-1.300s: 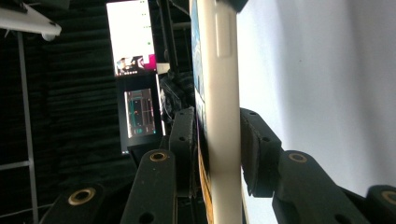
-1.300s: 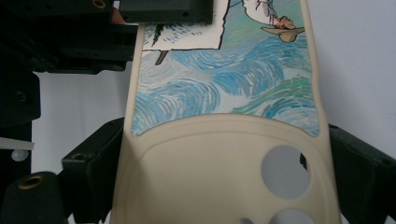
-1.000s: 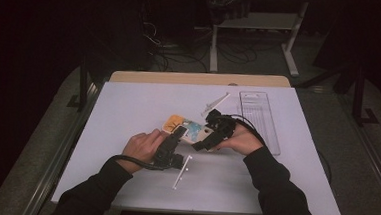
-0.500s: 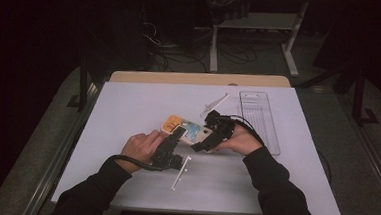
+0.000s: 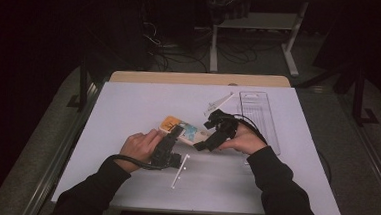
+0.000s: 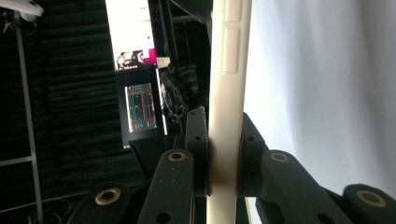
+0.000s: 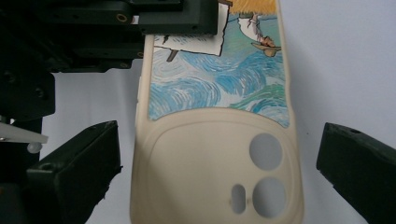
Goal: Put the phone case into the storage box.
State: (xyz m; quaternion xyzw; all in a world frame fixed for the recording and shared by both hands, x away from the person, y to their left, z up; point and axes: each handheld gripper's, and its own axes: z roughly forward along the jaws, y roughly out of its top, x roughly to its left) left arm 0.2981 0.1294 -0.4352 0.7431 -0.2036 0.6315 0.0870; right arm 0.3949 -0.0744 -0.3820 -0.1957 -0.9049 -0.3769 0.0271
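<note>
1. Two claws meet at one phone case (image 5: 183, 130) near the middle of the white counter (image 5: 128, 103).
2. Left claw (image 5: 175, 133): jaws clamped narrow on the case's cream edge (image 6: 226, 93), one pad on each face, as seen in the left gripper view.
3. Right claw (image 5: 202, 145): jaws spread wide, one to each side of the case's camera-cutout end (image 7: 219, 168), touching neither edge.
4. Case: cream rim, blue wave print with orange at its far end; lies low over the counter between both hands.
5. Clear plastic tray (image 5: 259, 116) sits at 2 o'clock from the case, near the right hand.
6. White strip (image 5: 179, 171) lies at 6 o'clock from the case, just beside the left claw.
</note>
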